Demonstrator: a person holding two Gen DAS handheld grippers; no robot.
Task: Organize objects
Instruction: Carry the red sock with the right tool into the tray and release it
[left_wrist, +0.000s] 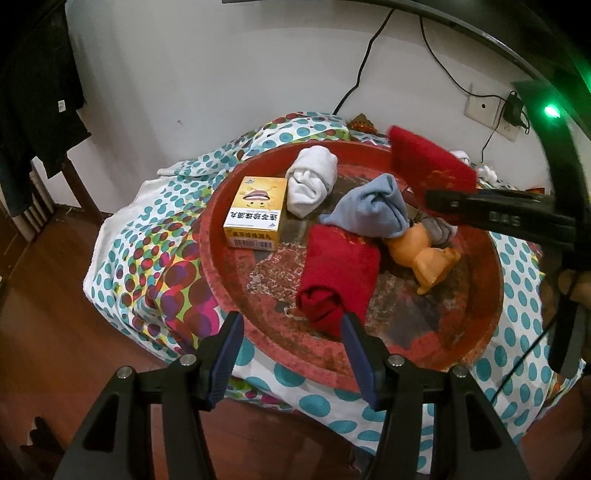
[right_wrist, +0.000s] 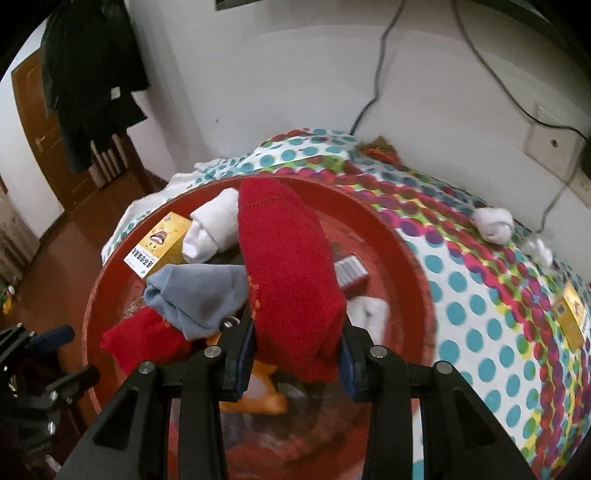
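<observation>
Right claw (right_wrist: 297, 363) gripping red sock (right_wrist: 291, 280) betw. pads, holding it over red tray (right_wrist: 402, 243). Left claw (left_wrist: 291, 354) hanging half open, empty, at tray's near rim. Second red sock (left_wrist: 338, 273) lying just ahead of left claw; grey sock (left_wrist: 373, 210), white sock (left_wrist: 312, 181), yellow box (left_wrist: 255, 212) lying beyond it.

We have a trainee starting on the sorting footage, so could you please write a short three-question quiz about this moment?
1. True or false: the right gripper holds a red sock.
2. Which lies outside the red tray? A) yellow box B) white sock roll on the cloth C) grey-blue sock
3. Fill in: nothing sits between the left gripper fingers, so it is ____.

Key: 1 true; 2 B; 3 open.
</observation>
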